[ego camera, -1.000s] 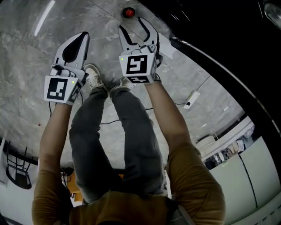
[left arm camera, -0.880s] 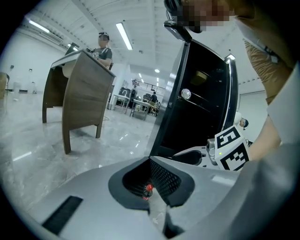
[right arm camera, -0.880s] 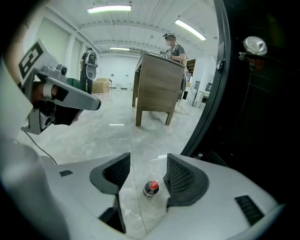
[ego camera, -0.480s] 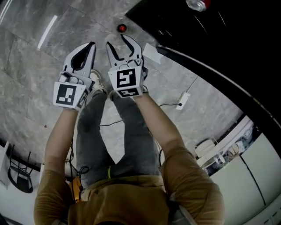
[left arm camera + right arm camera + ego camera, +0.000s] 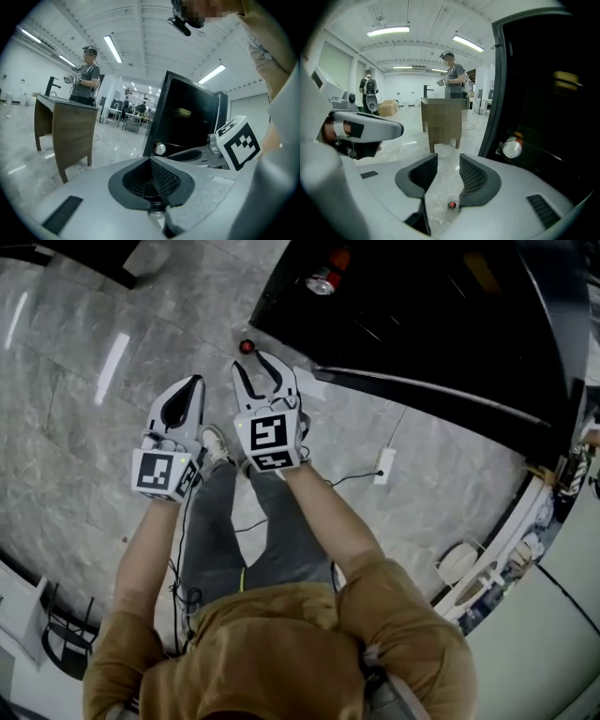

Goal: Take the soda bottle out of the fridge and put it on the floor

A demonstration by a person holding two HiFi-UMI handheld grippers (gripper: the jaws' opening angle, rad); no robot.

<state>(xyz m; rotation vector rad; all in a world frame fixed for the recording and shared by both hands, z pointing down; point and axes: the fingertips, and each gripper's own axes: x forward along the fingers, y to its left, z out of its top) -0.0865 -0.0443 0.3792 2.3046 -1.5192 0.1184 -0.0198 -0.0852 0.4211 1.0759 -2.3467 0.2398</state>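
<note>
The person is standing up, legs straightening, and both the left gripper (image 5: 190, 382) and the right gripper (image 5: 255, 362) are lifting away from the floor (image 5: 84, 409). The right gripper's jaws are narrowing with nothing between them. The soda bottle (image 5: 247, 346) is falling away below them, looking smaller. More of the open fridge (image 5: 422, 324) is coming into sight, with a can (image 5: 322, 282) inside.

Two grippers (image 5: 194, 382) (image 5: 253, 360), one fridge (image 5: 450, 334) — one soda bottle (image 5: 247, 347), one can (image 5: 322, 282).

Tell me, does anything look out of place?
What looks like a can lies on its side inside the open fridge, end facing out. A small red-topped thing stands on the floor nearby. Nothing looks spilled.
</note>
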